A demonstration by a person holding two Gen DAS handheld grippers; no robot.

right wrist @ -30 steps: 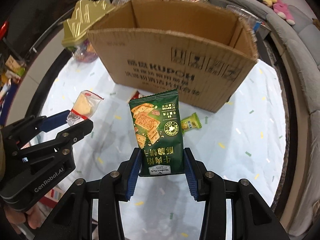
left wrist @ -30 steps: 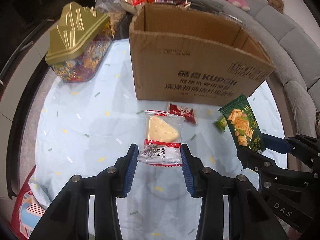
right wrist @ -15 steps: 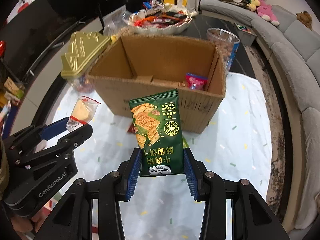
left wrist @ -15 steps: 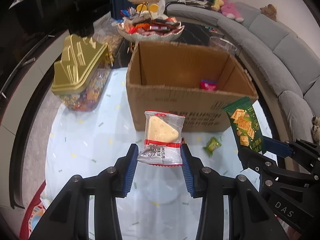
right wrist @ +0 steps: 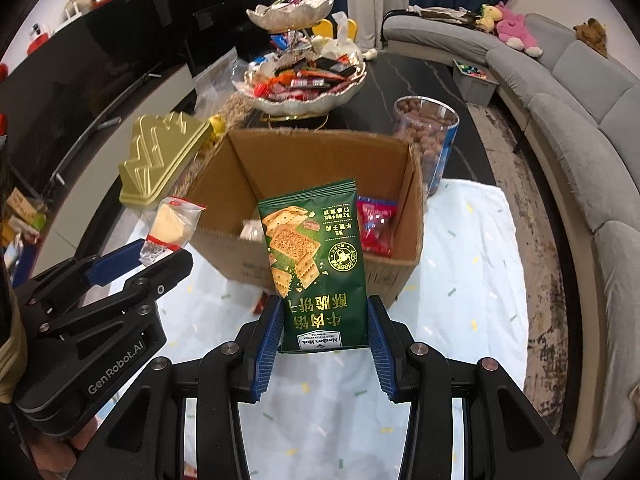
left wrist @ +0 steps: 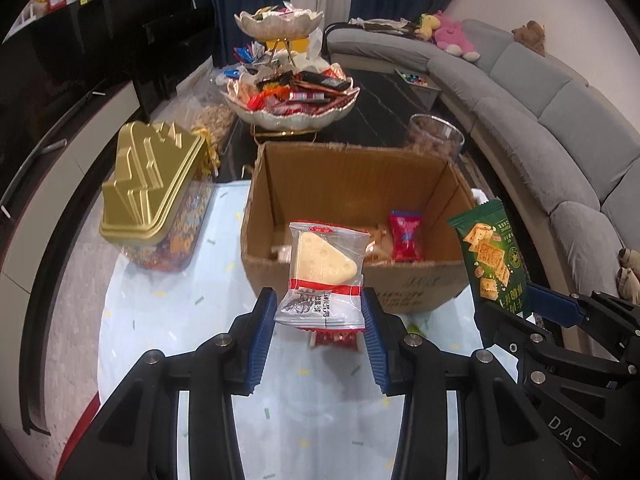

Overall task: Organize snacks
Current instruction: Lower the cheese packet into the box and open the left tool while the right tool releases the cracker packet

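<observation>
My left gripper is shut on a clear cheese-wedge snack packet and holds it in the air just in front of the open cardboard box. My right gripper is shut on a green cracker packet, also raised before the box. Inside the box lie a red snack packet and a pale one. In the right wrist view the cheese packet and left gripper show at the left. The green packet shows at the right of the left wrist view.
A gold-lidded candy tin stands left of the box. A tiered dish of snacks and a clear jar of nuts stand behind it. A red wrapper lies on the pale blue cloth. A grey sofa curves at right.
Both grippers have risen with their packets, so I now look down into the box. The packets stay gripped the same way.
</observation>
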